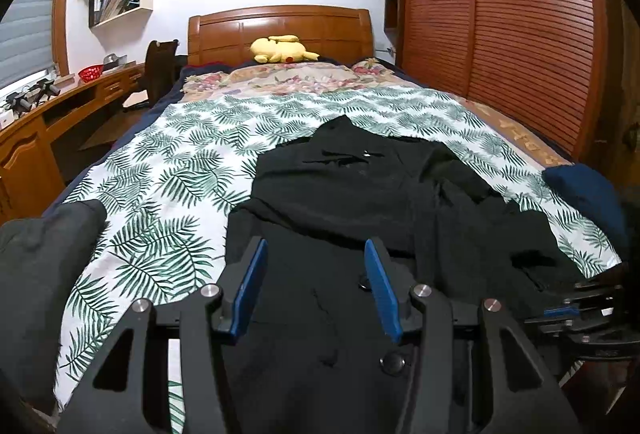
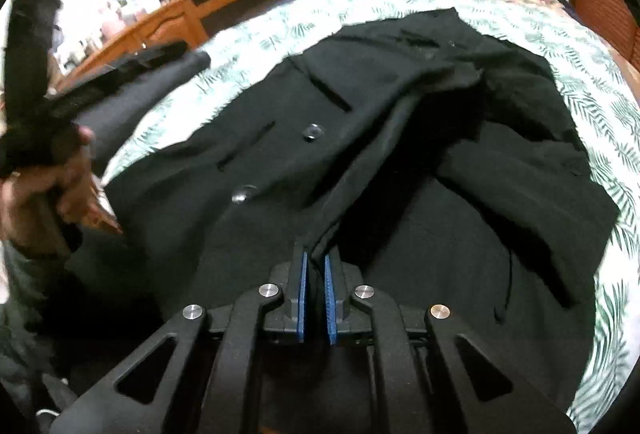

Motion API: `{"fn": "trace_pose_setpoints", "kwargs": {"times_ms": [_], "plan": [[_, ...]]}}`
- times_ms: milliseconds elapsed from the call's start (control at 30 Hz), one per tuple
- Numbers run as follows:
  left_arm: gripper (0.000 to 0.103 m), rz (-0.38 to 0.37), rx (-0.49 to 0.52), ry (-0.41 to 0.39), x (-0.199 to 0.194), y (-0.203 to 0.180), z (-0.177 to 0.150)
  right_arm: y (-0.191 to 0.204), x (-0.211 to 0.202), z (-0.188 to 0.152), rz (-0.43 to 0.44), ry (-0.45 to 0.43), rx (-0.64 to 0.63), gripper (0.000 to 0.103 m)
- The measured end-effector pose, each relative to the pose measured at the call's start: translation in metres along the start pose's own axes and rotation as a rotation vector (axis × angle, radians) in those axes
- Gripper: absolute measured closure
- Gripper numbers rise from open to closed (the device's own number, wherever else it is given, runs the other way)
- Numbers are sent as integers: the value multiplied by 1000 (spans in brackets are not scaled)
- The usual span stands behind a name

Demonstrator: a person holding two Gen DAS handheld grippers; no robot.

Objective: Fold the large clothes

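A large black coat (image 1: pixel 340 193) lies spread on the bed, its collar toward the headboard and its front flap folded over. In the right wrist view the coat (image 2: pixel 248 153) shows two round buttons (image 2: pixel 312 131). My right gripper (image 2: pixel 316 257) is shut on the coat's front edge, and a ridge of fabric runs up from between its blue pads (image 2: pixel 302 286). It also shows low at the right edge of the left wrist view as the right gripper (image 1: pixel 576 310). My left gripper (image 1: pixel 315 244) hovers open over the coat's lower part, with nothing between its pads. A hand (image 2: pixel 36 185) holds it.
The bed carries a leaf-print sheet (image 1: pixel 160 173). A dark grey garment (image 1: pixel 40 254) lies at its left corner and a blue one (image 1: pixel 584 189) at its right edge. A yellow plush (image 1: pixel 280 49) sits by the headboard. A wooden desk (image 1: pixel 60 105) stands left, louvred wardrobe doors (image 1: pixel 520 33) right.
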State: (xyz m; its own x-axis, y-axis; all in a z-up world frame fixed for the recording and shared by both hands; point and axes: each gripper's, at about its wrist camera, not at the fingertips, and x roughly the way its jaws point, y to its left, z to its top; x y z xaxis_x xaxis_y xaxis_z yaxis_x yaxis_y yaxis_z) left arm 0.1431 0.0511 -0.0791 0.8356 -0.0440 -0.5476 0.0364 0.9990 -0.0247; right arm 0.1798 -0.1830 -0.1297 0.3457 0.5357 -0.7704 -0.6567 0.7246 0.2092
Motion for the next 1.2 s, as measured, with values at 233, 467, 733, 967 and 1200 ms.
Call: {"fn": "trace_pose_setpoints", "kwargs": {"times_ms": [233, 467, 733, 967, 1200], "plan": [[54, -52, 46, 21, 0, -26, -7, 0, -28, -33, -113, -5, 45, 95], [54, -153, 75, 96, 5, -60, -36, -21, -57, -42, -226, -63, 95, 59], [54, -278, 93, 155, 4, -99, -60, -45, -71, -51, -276, -111, 130, 56], [54, -294, 115, 183, 7, -119, -71, -55, -67, -58, -294, -134, 129, 56], [63, -304, 110, 247, 12, -131, -87, -68, -60, -65, -260, -144, 153, 55]]}}
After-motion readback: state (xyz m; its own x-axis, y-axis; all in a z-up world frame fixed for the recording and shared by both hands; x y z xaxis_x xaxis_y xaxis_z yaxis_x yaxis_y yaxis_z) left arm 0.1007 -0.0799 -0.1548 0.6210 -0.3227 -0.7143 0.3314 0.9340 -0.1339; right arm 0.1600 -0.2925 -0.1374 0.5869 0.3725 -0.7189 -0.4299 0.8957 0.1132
